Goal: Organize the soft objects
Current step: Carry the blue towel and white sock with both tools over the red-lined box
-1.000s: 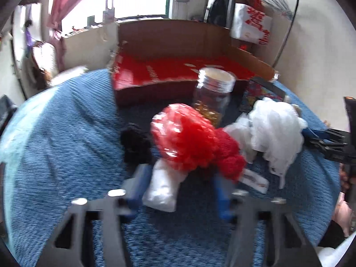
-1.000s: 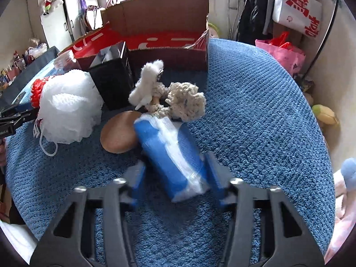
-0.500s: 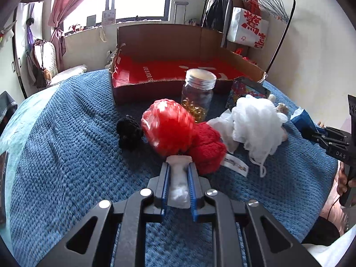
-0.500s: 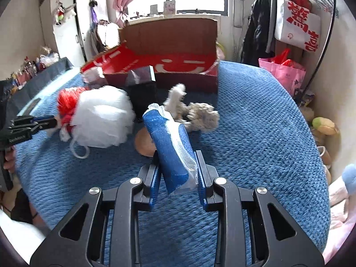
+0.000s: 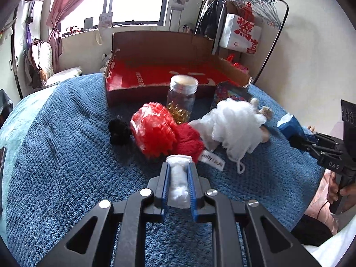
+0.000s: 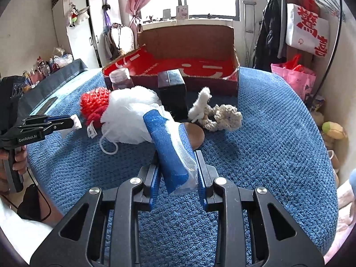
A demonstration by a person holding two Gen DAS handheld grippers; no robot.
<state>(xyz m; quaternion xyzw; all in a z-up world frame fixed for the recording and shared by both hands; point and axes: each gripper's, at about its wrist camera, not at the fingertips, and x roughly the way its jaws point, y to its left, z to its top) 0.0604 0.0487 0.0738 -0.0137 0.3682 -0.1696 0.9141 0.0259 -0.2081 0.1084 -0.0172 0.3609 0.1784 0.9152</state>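
Observation:
My left gripper (image 5: 178, 166) is shut on a white wrapped cotton roll (image 5: 178, 182), held above the blue knit cover (image 5: 55, 155). My right gripper (image 6: 176, 153) is shut on a blue wrapped sponge roll (image 6: 170, 146), lifted off the cover; it also shows in the left wrist view (image 5: 289, 126). On the cover lie a red mesh pouf (image 5: 153, 129), a red yarn ball (image 5: 189, 138), a white bath pouf (image 5: 235, 124), a black pom-pom (image 5: 119, 130) and a cream crocheted piece (image 6: 224, 116). An open cardboard box with a red inside (image 5: 160, 75) stands behind them.
A glass jar (image 5: 181, 98) stands in front of the box. A black box (image 6: 172, 89) and a brown round disc (image 6: 195, 133) sit near the poufs. A clothes rack (image 5: 244, 22) with bags is at the back right. A cabinet (image 6: 84, 29) stands at the left.
Both grippers closed: the left on the white roll, the right on the blue roll. Both then pulled back and up with their rolls, away from the pile.

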